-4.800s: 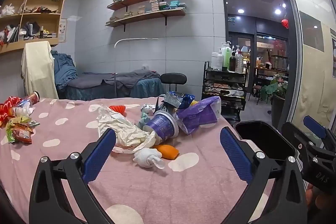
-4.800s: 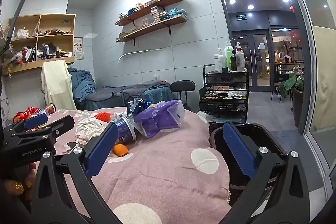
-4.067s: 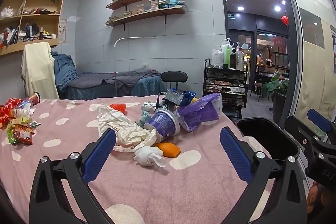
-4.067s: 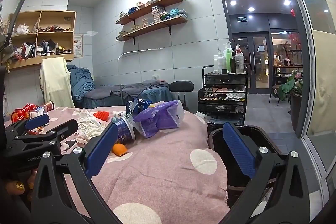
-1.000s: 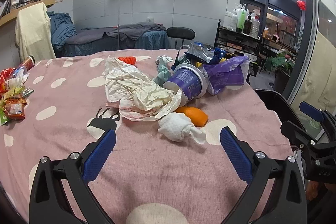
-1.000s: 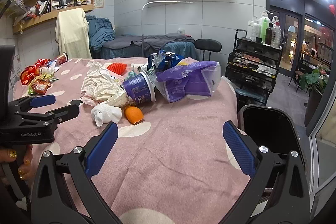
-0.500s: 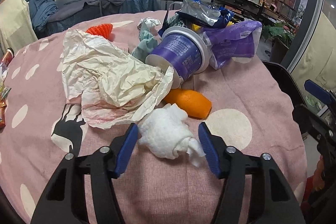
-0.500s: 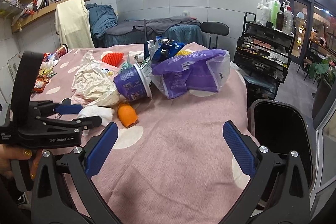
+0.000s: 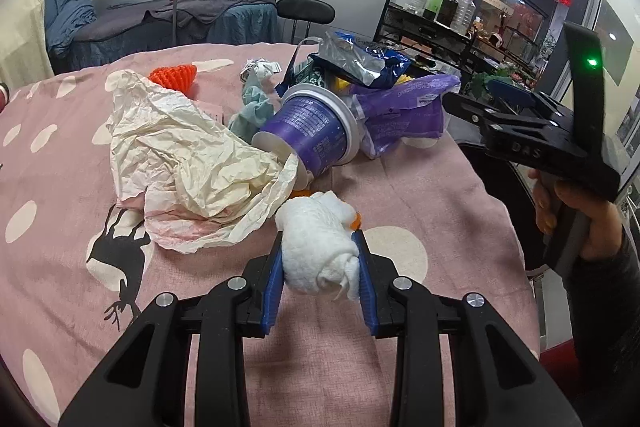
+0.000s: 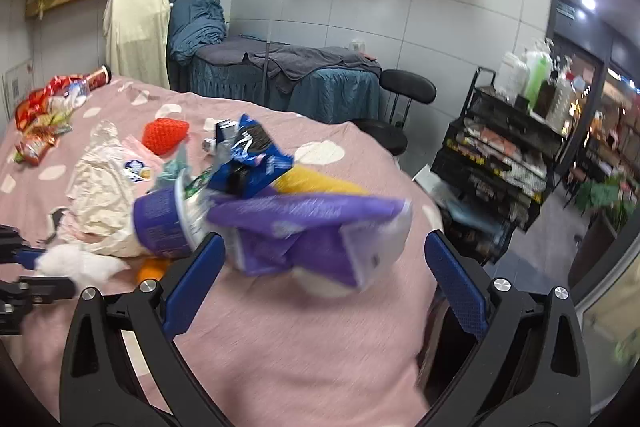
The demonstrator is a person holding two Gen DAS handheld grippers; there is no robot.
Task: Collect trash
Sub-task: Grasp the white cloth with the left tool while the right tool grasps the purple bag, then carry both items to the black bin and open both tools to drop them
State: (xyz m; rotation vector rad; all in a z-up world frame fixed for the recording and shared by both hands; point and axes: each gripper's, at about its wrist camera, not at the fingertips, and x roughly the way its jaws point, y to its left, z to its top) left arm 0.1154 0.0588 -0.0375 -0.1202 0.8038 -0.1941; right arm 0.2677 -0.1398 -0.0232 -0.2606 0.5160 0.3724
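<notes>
My left gripper [image 9: 319, 273] is shut on a white wad of tissue [image 9: 318, 247], which also shows in the right wrist view [image 10: 76, 263]. Behind it lie an orange peel [image 9: 354, 221], crumpled cream paper [image 9: 188, 163], a tipped purple cup [image 9: 310, 133] and a purple plastic bag [image 9: 404, 111]. My right gripper [image 10: 324, 267] is open, its jaws on either side of the purple bag [image 10: 308, 231] on the pink tablecloth [image 10: 300, 339]. The right gripper also shows in the left wrist view [image 9: 496, 103], held above the table's right edge.
A blue foil snack bag [image 10: 252, 155], a red knitted piece [image 10: 165, 135] and a teal cloth [image 9: 250, 111] lie in the pile. Snack wrappers [image 10: 38, 125] lie at the far left. A black bin [image 10: 444, 347] stands off the table's right edge. A black trolley [image 10: 504, 155] stands beyond.
My left gripper has moved forward and closed on the white tissue wad. My right gripper has moved in low toward the purple bag, which now lies between its open jaws.
</notes>
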